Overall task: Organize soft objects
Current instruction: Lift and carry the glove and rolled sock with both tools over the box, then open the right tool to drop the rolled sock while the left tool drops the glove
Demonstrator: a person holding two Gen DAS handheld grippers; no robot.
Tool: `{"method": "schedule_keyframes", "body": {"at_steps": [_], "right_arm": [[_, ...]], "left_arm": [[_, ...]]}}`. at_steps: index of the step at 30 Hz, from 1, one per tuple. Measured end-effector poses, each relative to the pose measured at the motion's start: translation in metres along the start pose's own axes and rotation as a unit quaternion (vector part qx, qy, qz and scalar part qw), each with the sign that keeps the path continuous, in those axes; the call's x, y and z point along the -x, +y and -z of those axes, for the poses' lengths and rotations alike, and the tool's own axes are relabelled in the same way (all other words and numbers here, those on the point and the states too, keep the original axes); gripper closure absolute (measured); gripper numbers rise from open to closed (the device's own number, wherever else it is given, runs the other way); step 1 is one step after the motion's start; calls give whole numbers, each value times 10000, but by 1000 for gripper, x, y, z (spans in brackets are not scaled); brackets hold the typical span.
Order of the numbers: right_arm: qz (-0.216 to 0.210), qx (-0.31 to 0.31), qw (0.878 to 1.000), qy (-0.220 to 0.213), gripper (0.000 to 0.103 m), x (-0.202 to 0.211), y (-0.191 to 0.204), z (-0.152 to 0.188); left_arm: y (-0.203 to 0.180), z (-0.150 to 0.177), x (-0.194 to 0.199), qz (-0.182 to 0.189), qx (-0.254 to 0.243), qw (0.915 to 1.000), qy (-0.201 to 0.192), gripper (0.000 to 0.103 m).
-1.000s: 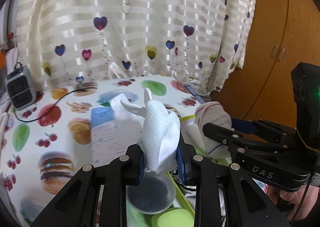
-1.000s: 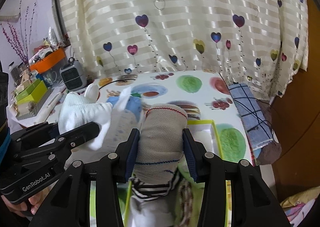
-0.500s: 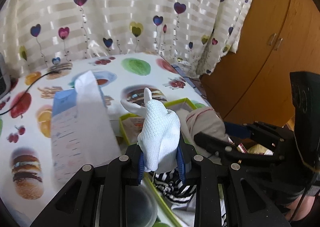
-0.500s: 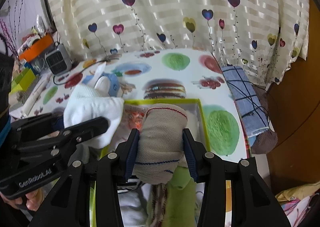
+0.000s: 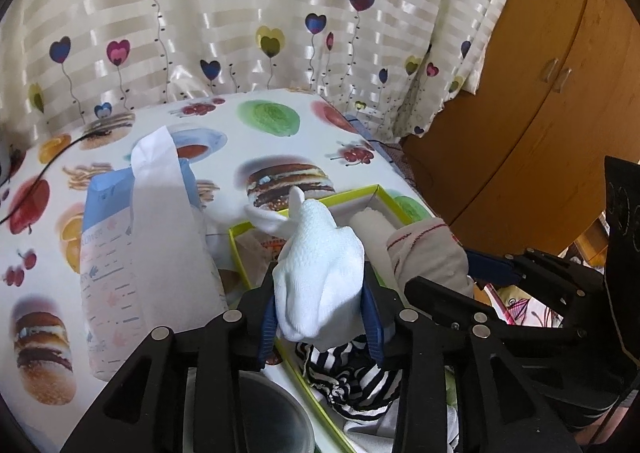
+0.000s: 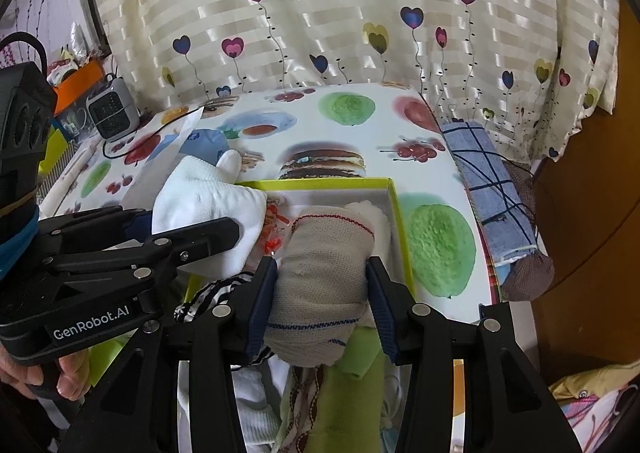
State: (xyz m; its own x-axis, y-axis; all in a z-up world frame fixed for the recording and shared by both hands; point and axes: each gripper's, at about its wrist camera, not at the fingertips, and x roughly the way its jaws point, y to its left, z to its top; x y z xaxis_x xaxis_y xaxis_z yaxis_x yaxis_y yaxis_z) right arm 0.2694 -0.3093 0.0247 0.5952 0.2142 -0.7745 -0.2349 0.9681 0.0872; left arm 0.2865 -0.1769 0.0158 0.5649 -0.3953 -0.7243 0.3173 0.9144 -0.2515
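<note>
A rolled white sock (image 5: 320,273) sits upright between the pads of my left gripper (image 5: 320,305), whose jaws are opening while the pads still touch it. It hangs over the left part of a yellow-green rimmed box (image 5: 304,205). My right gripper (image 6: 322,293) is shut on a rolled beige sock (image 6: 320,277) with red and blue stitching, and its jaws are opening slightly. That sock hovers above the box (image 6: 394,205), just right of the left gripper (image 6: 188,221). The box holds a white roll (image 6: 372,213), striped fabric (image 5: 344,373) and green fabric (image 6: 356,357).
A blue tissue pack (image 5: 132,245) stands left of the box on the fruit-print table. A small grey heater (image 6: 112,113) is at the far left. A folded blue checked cloth (image 6: 488,189) lies along the table's right edge, with a wooden cupboard (image 5: 540,113) beyond it. A dark round bowl (image 5: 264,413) sits below the left gripper.
Both grippers have sunk and come over the box with their socks. The left jaws stand wider around the white sock than before.
</note>
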Motion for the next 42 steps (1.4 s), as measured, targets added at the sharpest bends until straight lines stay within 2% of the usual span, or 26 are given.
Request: {"method": "schedule_keyframes", "body": {"at_steps": [8,18,21,22,23,25,30,33,39,42], "right_arm": [[-31,107,9999,-71,56,5,4,5],[-25,203,9997,-121,56,9,8,8],[-205,-16,9995,-228,56,13,4,8],[-293,-128,9991,-266,59,14,1,8],[-280,-147,9991,-278,70,14,0,9],[-315,-131,9991,-267,78,12,2,9],[-313,-32,9991,-267,78,10,9,8],[-503,-161,9981,-306,78,12,6,7],[-392,-525,9954,-701,78,29,-8,5],[-245,-561,9970,-469,78,19,-9,5]], "left_arm": [[-4,1,2,129,-27,9999,2,58],[-3,-1,8,153,29,9999,-69,57],[-2,0,10,124,28,9999,-87,57],[-2,0,10,109,33,9999,-87,57],[-2,0,11,100,36,9999,-89,57],[-1,0,12,91,39,9999,-99,57],[-1,0,13,96,47,9999,-105,57],[3,2,16,95,74,9998,-131,57],[2,3,22,90,65,9998,-176,57],[1,6,23,103,60,9998,-163,57]]}}
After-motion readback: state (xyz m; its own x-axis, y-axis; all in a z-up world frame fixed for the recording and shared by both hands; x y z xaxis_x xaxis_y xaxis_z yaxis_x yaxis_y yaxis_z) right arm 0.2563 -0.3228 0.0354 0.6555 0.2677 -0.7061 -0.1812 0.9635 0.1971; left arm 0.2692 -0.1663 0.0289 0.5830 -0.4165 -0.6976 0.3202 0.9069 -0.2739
